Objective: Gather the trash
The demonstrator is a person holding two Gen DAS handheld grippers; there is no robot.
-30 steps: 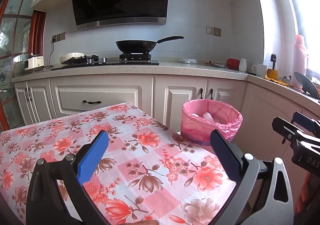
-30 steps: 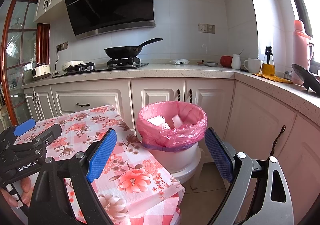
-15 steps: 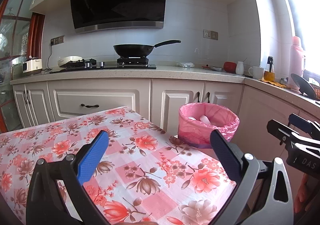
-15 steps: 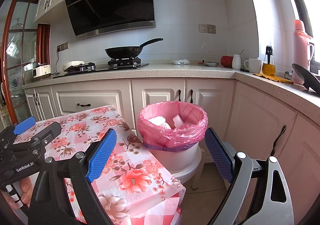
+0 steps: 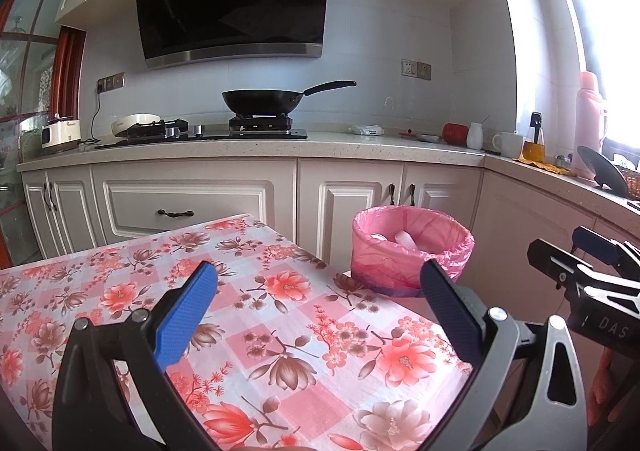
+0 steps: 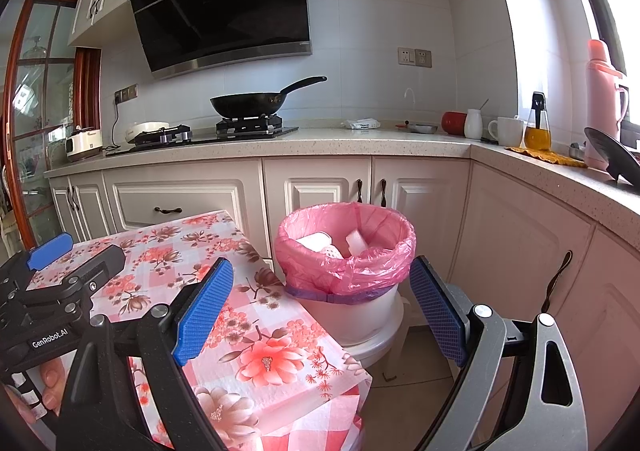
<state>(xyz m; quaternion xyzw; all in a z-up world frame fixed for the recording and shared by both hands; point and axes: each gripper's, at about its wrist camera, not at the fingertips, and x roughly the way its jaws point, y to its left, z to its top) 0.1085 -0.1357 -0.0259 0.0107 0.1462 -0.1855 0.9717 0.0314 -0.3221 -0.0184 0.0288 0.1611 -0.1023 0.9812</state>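
Observation:
A white bin lined with a pink bag (image 6: pixel 348 263) stands on a white stool beside the table's right end; it also shows in the left wrist view (image 5: pixel 412 251). White trash pieces (image 6: pixel 320 243) lie inside it. My left gripper (image 5: pixel 320 307) is open and empty above the floral tablecloth (image 5: pixel 280 315). My right gripper (image 6: pixel 322 305) is open and empty, held in front of the bin at the table's corner. The left gripper also shows at the left edge of the right wrist view (image 6: pixel 68 283), and the right gripper at the right edge of the left wrist view (image 5: pixel 580 271).
Cream cabinets (image 6: pixel 192 199) and a speckled counter (image 6: pixel 320 143) run behind and along the right. A black wok (image 6: pixel 248 103) sits on the stove under a black hood. Cups, an oil bottle (image 6: pixel 538 127) and a pink thermos (image 6: pixel 602 99) stand on the right counter.
The left gripper has risen or tilted up a little, so the table and bin sit lower in its view. The right gripper has hardly moved. Both stay open.

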